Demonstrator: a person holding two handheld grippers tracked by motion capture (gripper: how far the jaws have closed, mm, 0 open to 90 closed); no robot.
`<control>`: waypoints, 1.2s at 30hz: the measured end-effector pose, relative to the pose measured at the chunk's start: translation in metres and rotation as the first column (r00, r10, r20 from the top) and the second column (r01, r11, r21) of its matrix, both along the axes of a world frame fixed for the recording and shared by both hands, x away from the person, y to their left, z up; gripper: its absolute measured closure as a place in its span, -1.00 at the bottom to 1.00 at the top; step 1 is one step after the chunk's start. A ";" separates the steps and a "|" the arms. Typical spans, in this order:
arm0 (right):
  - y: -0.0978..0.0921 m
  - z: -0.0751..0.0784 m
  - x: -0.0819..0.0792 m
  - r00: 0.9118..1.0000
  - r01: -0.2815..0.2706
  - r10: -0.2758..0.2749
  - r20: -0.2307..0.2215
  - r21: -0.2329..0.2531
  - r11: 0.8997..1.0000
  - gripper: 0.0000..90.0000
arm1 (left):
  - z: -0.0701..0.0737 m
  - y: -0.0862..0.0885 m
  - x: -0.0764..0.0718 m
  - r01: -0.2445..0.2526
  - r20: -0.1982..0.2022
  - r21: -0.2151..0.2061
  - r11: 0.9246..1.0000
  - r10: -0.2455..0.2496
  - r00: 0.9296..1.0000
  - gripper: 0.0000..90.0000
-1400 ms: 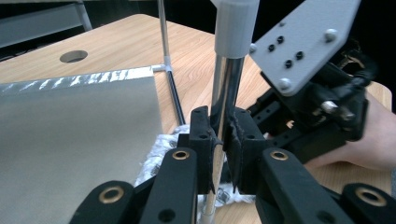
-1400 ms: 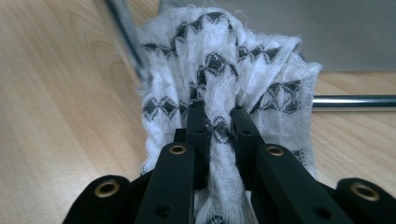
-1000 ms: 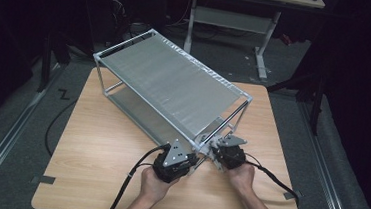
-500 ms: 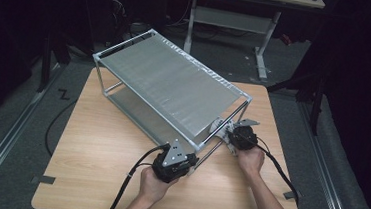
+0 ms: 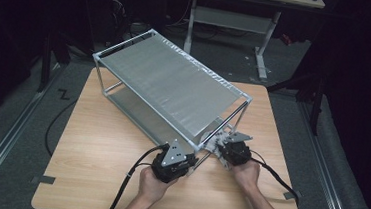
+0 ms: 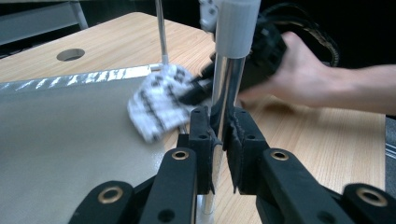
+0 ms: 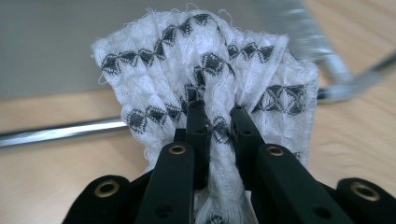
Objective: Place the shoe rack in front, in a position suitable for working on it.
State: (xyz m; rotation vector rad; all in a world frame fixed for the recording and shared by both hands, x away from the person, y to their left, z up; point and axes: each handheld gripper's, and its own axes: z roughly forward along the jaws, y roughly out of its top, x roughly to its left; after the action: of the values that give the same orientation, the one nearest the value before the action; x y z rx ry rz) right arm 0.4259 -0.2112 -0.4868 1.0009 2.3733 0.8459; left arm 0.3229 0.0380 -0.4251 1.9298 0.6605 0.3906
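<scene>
On a wooden desk [image 5: 99, 153] in a dark room, the left hand-held gripper [image 6: 218, 135] clamps the rack's post [image 6: 227, 88]; the right hand-held gripper [image 7: 215, 119] pinches a cloth [image 7: 210, 65] (patterned) by the lower shelf [image 6: 65, 130], wiping seemingly underway

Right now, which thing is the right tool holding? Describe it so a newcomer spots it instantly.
Start at the two-tier metal rack standing slantwise on the wooden table, and go to its near right end. There the right tool is shut on a bunched cloth, at the lower shelf. It is the only soft thing there: white fabric with a black diamond pattern, against bare metal and wood.
</scene>
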 end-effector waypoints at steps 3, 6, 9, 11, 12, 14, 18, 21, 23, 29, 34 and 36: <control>0.009 -0.001 -0.019 0.998 -0.061 0.061 -0.012 0.014 0.998 0.81 | 0.000 0.000 0.000 0.001 0.001 0.002 1.000 -0.001 1.000 0.79; 0.014 -0.001 -0.033 0.994 -0.108 0.109 -0.018 0.034 0.994 0.81 | 0.000 0.000 0.000 0.000 0.001 0.003 1.000 0.000 1.000 0.79; 0.012 0.002 -0.039 0.994 -0.109 0.110 -0.011 0.045 0.993 0.81 | 0.000 0.001 -0.001 -0.002 0.001 -0.001 1.000 0.002 1.000 0.79; 0.008 0.007 -0.039 0.995 -0.103 0.103 0.003 0.051 0.993 0.82 | -0.001 0.001 -0.001 -0.002 0.000 -0.005 1.000 0.002 1.000 0.79; 0.006 0.012 -0.039 0.995 -0.097 0.097 0.007 0.057 0.994 0.81 | -0.001 0.001 -0.001 -0.003 -0.001 -0.008 1.000 0.003 1.000 0.79; 0.002 0.017 -0.037 0.996 -0.089 0.088 0.016 0.058 0.994 0.82 | -0.001 0.001 -0.001 -0.005 0.001 -0.010 1.000 0.005 1.000 0.78; -0.009 0.028 -0.032 0.997 -0.064 0.062 0.039 0.052 0.997 0.82 | -0.002 0.001 -0.002 -0.008 0.005 -0.012 1.000 0.008 1.000 0.77; -0.020 0.034 -0.028 0.998 -0.033 0.031 0.050 0.049 0.998 0.82 | -0.004 0.002 -0.002 -0.020 -0.003 -0.007 1.000 0.020 1.000 0.67; -0.025 0.037 -0.027 0.999 -0.018 0.016 0.052 0.053 0.998 0.82 | -0.007 0.003 -0.001 -0.027 -0.013 -0.008 1.000 0.027 1.000 0.62; -0.041 0.049 -0.021 0.998 0.018 -0.022 0.053 0.067 0.998 0.82 | -0.017 0.003 -0.004 -0.036 -0.018 0.019 0.999 0.036 0.999 0.60; -0.049 0.055 -0.017 0.998 0.039 -0.043 0.047 0.084 0.996 0.82 | -0.032 0.004 -0.005 -0.047 -0.040 0.036 0.998 0.048 0.998 0.59; -0.052 0.057 -0.016 0.998 0.045 -0.049 0.050 0.084 0.995 0.82 | -0.037 0.005 -0.005 -0.051 -0.044 0.041 0.998 0.053 0.998 0.59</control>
State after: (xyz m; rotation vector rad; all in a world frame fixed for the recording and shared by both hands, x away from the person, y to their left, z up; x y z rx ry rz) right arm 0.4103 -0.2628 -0.4300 1.0503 2.2786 0.9477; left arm 0.3177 0.0431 -0.4625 1.9666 0.7388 0.3966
